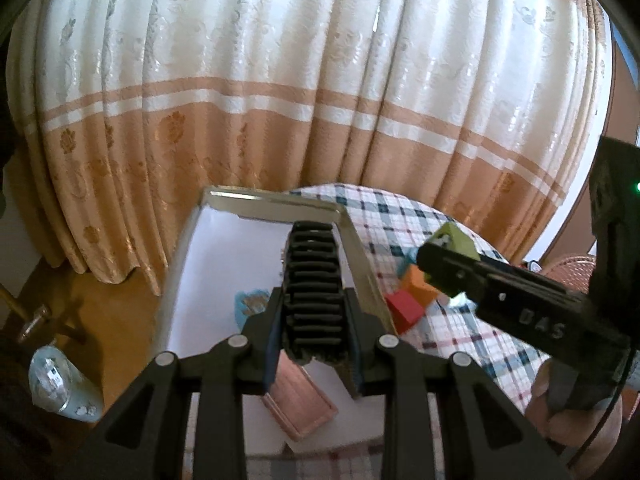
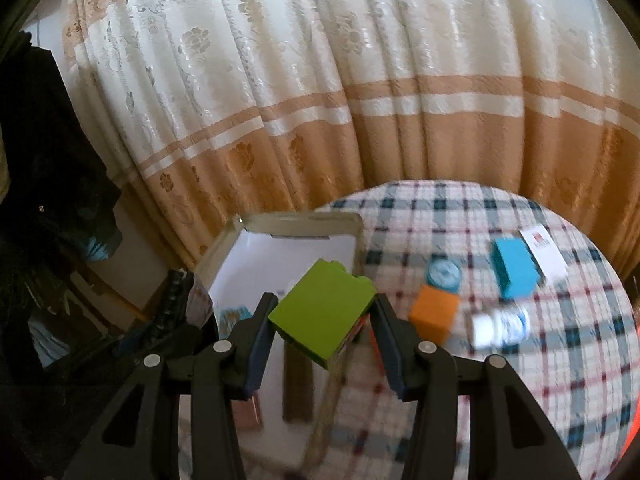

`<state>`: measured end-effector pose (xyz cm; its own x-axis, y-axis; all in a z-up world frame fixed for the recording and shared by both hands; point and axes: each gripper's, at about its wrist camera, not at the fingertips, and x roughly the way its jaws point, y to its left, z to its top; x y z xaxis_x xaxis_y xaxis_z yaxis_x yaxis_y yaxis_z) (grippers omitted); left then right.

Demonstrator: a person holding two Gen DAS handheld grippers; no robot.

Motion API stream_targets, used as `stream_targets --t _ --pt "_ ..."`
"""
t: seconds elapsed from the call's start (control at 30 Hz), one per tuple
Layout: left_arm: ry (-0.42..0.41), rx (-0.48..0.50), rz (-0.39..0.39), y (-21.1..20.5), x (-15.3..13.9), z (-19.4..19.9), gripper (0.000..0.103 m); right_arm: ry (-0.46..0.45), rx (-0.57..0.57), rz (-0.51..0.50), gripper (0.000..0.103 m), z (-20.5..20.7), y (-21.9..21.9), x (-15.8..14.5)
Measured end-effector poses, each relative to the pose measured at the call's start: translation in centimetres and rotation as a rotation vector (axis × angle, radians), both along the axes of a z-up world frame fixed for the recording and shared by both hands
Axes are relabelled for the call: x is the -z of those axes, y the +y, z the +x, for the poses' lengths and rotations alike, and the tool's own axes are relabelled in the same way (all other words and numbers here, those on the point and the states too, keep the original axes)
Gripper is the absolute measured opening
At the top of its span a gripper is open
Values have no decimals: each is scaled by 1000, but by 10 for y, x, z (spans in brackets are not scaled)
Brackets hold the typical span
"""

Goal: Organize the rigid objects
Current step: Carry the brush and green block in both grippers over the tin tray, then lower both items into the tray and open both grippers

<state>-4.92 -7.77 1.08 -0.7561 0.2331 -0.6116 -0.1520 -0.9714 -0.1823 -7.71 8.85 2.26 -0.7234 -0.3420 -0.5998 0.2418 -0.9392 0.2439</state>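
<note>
My left gripper [image 1: 313, 296] is shut on a long black ribbed object [image 1: 314, 264] and holds it over a shallow silver-rimmed box [image 1: 280, 202] with a white floor. A copper-pink flat case [image 1: 298, 400] and a small blue item [image 1: 250, 304] lie in that box. My right gripper [image 2: 324, 300] is shut on a lime-green block [image 2: 324, 312], tilted, above the box's [image 2: 296, 220] right part. The right gripper [image 1: 436, 248] with the green block [image 1: 454, 238] also shows at the right of the left wrist view. At the left edge of the right wrist view the left gripper [image 2: 180, 284] shows.
On the plaid tablecloth [image 2: 520, 380] right of the box lie an orange block [image 2: 434, 316], a teal round lid [image 2: 443, 274], a blue block [image 2: 514, 268], a white card [image 2: 544, 256] and a white bottle [image 2: 500, 326]. A red block [image 1: 404, 312] sits against the box's right wall. Curtains hang behind.
</note>
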Motion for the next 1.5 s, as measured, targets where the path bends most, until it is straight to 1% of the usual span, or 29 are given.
stream_targets --t 0.13,0.3,0.4,0.5,0.63,0.8,0.87,1.03,1.13,1.27,1.3,1.33,1.37,1.4,1.43,1.47,1.5 --pt "-7 -8 -30 -6 -2 -23 26 -7 -4 17 51 -25 -17 3" --pt "-23 -17 -31 -13 0 -47 26 -20 -22 45 51 -52 -37 8" --pt "-31 -26 -42 -16 3 -59 26 -36 -24 56 51 -67 -43 15" --pt "-55 -32 -40 -20 10 -69 26 -54 -23 71 51 -81 -48 24" --pt "-108 -53 -40 -26 22 -84 26 -95 -29 95 51 -101 -53 36" --pt "-137 -59 -63 -25 31 -93 26 -134 -43 123 51 -120 -64 48" --pt "-154 -57 -81 -23 35 -95 26 -169 -53 130 51 -127 -68 52" --pt "-188 -58 -105 -21 44 -100 26 -222 -58 154 51 -136 -72 60" --pt "-206 -64 -116 -21 48 -102 26 -243 -69 147 51 -138 -74 64" --pt "-219 -75 -134 -20 51 -103 27 -249 -70 132 52 -140 -75 65" --pt "-219 -81 -141 -20 51 -103 29 -248 -64 126 58 -140 -74 65" --pt "-214 -85 -147 -20 50 -102 38 -246 -58 123 64 -139 -73 65" --pt "-207 -89 -154 -19 49 -102 47 -238 -55 113 65 -138 -71 64" --pt "-194 -98 -163 -19 47 -101 68 -226 -61 95 67 -136 -70 61" --pt "-168 -121 -178 -19 43 -98 86 -213 -62 86 69 -133 -68 58" --pt "-142 -143 -189 -20 40 -95 93 -197 -59 79 69 -130 -66 54" --pt "-113 -163 -198 -20 35 -91 102 -172 -53 66 70 -125 -63 49"
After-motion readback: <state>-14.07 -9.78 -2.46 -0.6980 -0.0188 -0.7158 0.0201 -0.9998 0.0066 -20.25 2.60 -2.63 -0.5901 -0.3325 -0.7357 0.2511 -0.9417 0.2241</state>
